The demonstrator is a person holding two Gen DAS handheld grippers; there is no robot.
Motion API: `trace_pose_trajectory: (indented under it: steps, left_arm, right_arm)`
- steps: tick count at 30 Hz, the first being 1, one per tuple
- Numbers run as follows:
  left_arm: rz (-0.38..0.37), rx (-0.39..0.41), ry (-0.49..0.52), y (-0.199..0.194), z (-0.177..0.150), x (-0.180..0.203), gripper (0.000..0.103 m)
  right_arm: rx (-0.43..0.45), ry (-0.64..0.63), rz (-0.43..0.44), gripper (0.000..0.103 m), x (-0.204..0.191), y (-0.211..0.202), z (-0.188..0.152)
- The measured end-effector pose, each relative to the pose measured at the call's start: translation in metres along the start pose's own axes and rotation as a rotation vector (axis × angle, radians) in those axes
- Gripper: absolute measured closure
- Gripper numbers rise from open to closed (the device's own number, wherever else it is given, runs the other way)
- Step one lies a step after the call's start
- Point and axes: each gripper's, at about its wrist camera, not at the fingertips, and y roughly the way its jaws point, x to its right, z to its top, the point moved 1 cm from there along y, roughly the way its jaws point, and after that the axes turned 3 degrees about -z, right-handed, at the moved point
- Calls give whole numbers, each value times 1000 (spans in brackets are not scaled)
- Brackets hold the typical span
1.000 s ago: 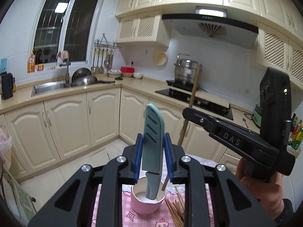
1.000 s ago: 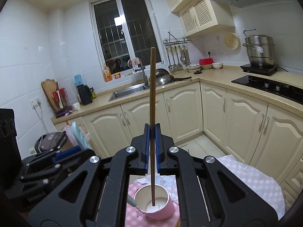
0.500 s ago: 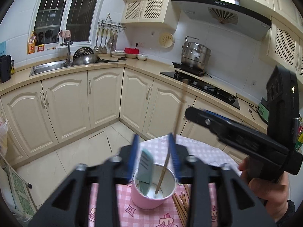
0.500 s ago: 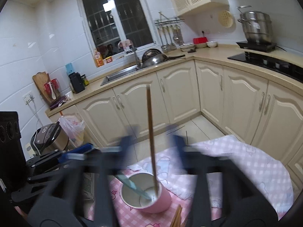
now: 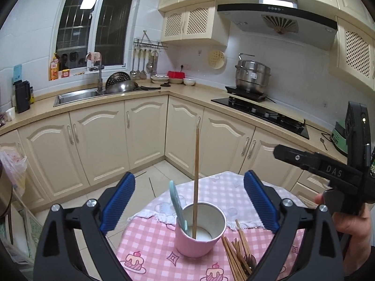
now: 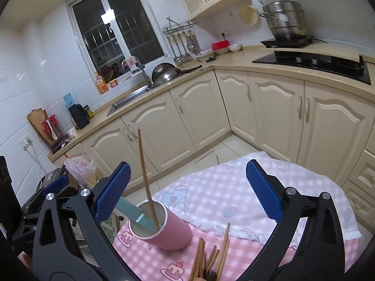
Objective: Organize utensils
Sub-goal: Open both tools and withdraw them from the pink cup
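A pink cup (image 5: 199, 243) stands on the pink checked tablecloth (image 5: 150, 245). In it lean a teal knife (image 5: 177, 206) and one wooden chopstick (image 5: 195, 182). Both grippers are above and behind the cup. My left gripper (image 5: 188, 201) is open and empty. My right gripper (image 6: 187, 190) is open and empty; the cup (image 6: 171, 231), the knife (image 6: 134, 214) and the chopstick (image 6: 146, 182) also show in its view. Several loose chopsticks (image 5: 236, 255) lie right of the cup, also seen in the right wrist view (image 6: 211, 257). The right gripper body (image 5: 328, 171) shows at the right of the left wrist view.
A white patterned cloth (image 6: 234, 199) covers the table's far part. Cream kitchen cabinets (image 5: 145, 135), a sink (image 5: 77, 94) and a hob (image 5: 260, 113) with a steel pot (image 5: 253, 75) lie beyond. A plastic bag (image 6: 80, 168) sits at the left.
Both grippers have opened wide and pulled back. The left let go of the knife and the right let go of the chopstick; both now rest in the pink cup.
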Motion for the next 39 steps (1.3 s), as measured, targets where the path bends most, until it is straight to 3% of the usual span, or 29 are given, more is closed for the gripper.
trace_pose_trajectory:
  steps: [12, 29, 39]
  left_arm:
    - [56, -49, -3, -9, -21, 3, 11]
    - [31, -120, 23, -10, -53, 22, 11]
    - [37, -197, 22, -2, -84, 27, 11]
  right_arm:
    - [-43, 27, -46, 6, 21, -25, -13]
    - [-152, 21, -92, 6, 35, -36, -50]
    - [-300, -24, -89, 6, 35, -26, -95]
